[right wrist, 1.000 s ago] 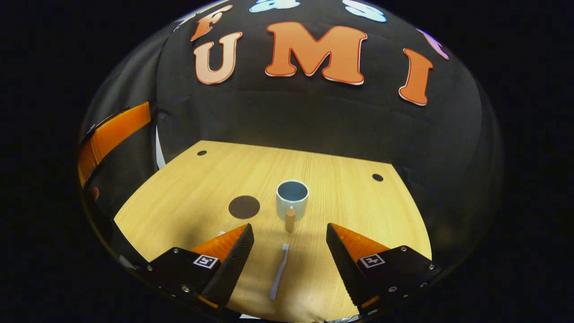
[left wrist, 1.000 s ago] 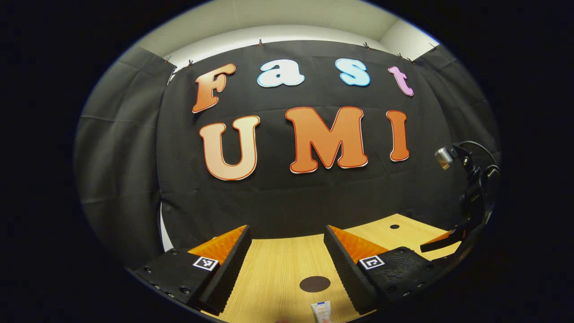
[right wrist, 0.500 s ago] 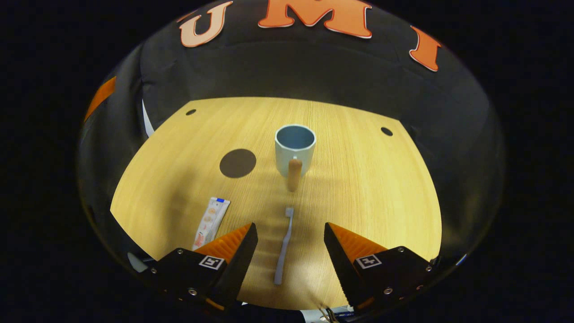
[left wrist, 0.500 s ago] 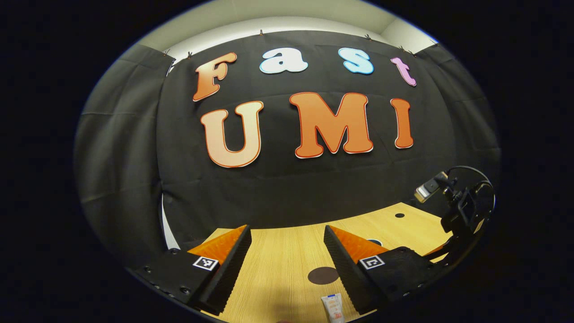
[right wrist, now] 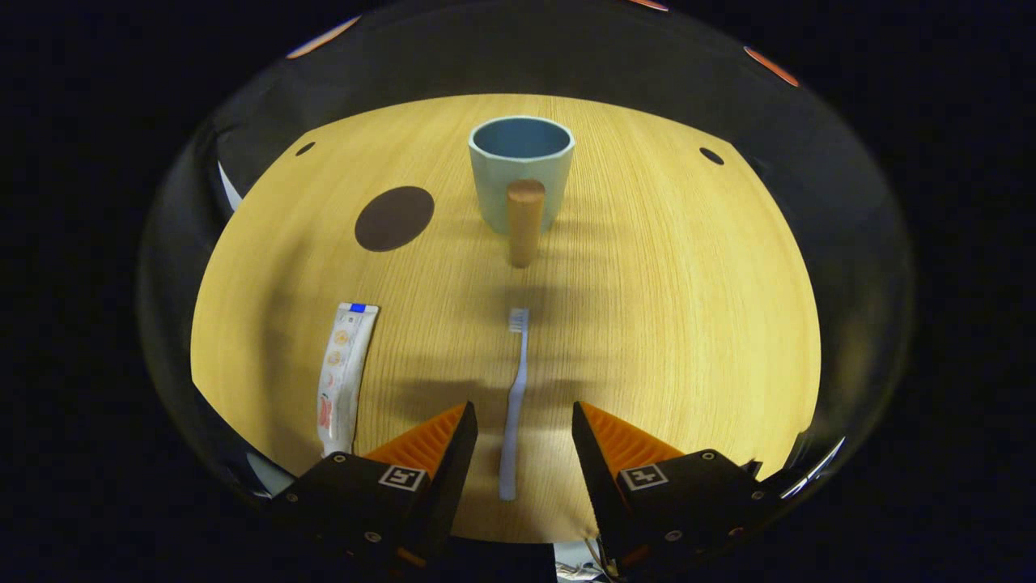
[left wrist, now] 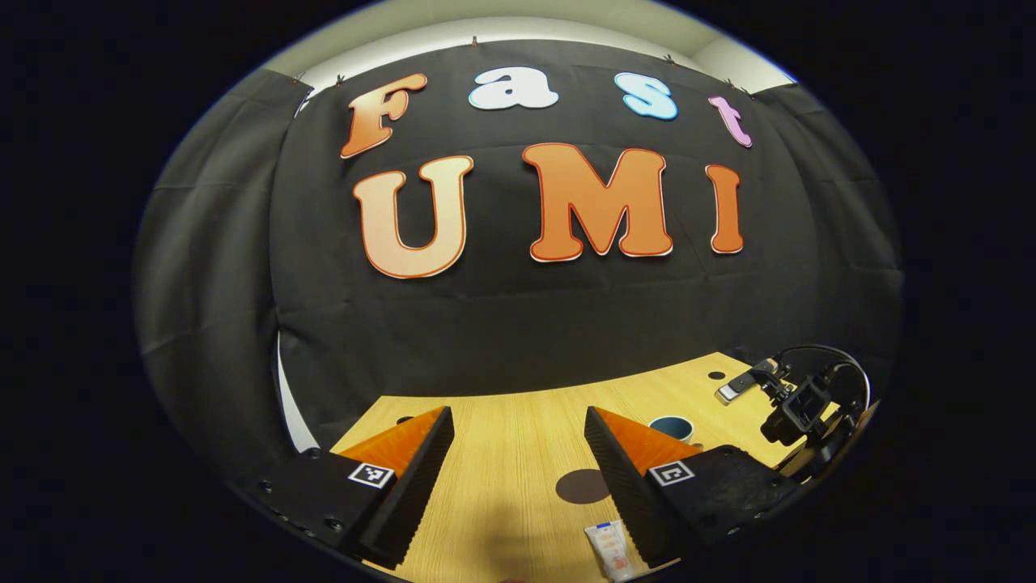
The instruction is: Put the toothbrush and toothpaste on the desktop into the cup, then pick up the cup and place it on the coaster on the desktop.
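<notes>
**Right gripper over the toothbrush**

The right gripper (right wrist: 518,421) was spread wide, with the toothbrush (right wrist: 513,405) lying between its fingers, untouched. The toothpaste (right wrist: 340,376) lay to the left. Farther off stood the cup (right wrist: 520,174), the coaster (right wrist: 394,218) left of it. The left gripper (left wrist: 518,433) was spread too.

A light wooden tabletop with fine straight grain (right wrist: 664,324) is seen from above, its surface marked by soft shadows. Two small dark round holes are set into it near its far edge, one at the far left corner (right wrist: 305,149) and one at the far right corner (right wrist: 711,155).
</notes>
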`<state>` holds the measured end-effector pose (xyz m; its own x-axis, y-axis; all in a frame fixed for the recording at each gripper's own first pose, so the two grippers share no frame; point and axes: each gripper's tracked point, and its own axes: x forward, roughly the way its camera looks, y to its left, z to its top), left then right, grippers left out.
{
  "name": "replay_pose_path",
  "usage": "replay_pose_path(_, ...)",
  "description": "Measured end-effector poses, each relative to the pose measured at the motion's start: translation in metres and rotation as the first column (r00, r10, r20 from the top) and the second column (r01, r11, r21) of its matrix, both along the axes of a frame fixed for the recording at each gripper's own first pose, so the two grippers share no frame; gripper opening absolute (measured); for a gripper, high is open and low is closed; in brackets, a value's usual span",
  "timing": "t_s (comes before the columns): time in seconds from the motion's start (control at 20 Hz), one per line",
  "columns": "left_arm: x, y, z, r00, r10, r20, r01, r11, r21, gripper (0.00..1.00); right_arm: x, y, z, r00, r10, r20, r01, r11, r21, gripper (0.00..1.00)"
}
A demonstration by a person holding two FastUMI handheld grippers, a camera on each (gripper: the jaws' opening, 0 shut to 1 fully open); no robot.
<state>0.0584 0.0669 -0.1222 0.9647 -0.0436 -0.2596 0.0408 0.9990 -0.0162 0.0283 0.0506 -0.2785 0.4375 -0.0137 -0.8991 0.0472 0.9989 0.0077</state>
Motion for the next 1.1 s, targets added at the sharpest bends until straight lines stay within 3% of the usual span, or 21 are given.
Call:
replay_pose_path(0.15, 0.003, 0.003, -0.008, 1.0, -0.021, -0.019, 0.021, 1.0, -0.011, 0.98, 0.001, -0.002, -0.013, 0.999, -0.022, -0.047, 0.022, 1.0, -0.004, 0.67)
replay_pose_path(0.2, 0.005, 0.004, -0.011, 0.999, -0.025, -0.025, 0.025, 1.0, -0.013, 0.98, 0.002, 0.0, -0.019, 0.997, -0.036, -0.062, 0.035, 0.999, -0.003, 0.59)
replay_pose_path(0.4, 0.01, 0.011, -0.024, 0.998, -0.042, -0.046, 0.041, 0.999, -0.024, 0.98, 0.001, 0.004, -0.033, 0.991, -0.072, -0.112, 0.073, 0.997, 0.003, 0.51)
replay_pose_path(0.45, 0.011, 0.01, -0.027, 0.997, -0.05, -0.051, 0.048, 0.998, -0.03, 0.98, 0.0, 0.005, -0.035, 0.989, -0.082, -0.122, 0.084, 0.996, 0.007, 0.41)
replay_pose_path(0.5, 0.01, 0.009, -0.028, 0.997, -0.057, -0.055, 0.055, 0.998, -0.035, 0.98, -0.001, 0.006, -0.036, 0.987, -0.094, -0.129, 0.096, 0.995, 0.014, 0.39)
replay_pose_path(0.6, 0.01, 0.007, -0.033, 0.994, -0.079, -0.075, 0.076, 0.996, -0.047, 0.98, -0.005, 0.01, -0.04, 0.98, -0.122, -0.157, 0.128, 0.991, 0.03, 0.2)
replay_pose_path(0.7, 0.012, 0.003, -0.039, 0.99, -0.098, -0.097, 0.093, 0.994, -0.059, 0.98, -0.003, 0.012, -0.042, 0.977, -0.149, -0.151, 0.158, 0.986, 0.046, 0.13)
replay_pose_path(0.9, 0.01, -0.004, -0.058, 0.976, -0.147, -0.163, 0.133, 0.987, -0.091, 0.98, 0.0, 0.013, -0.037, 0.979, -0.158, -0.127, 0.167, 0.984, 0.065, 0.05)
replay_pose_path(1.1, 0.008, -0.023, -0.103, 0.923, -0.233, -0.305, 0.189, 0.968, -0.168, 0.98, 0.003, 0.017, -0.025, 0.98, -0.181, -0.086, 0.187, 0.979, 0.078, 0.05)
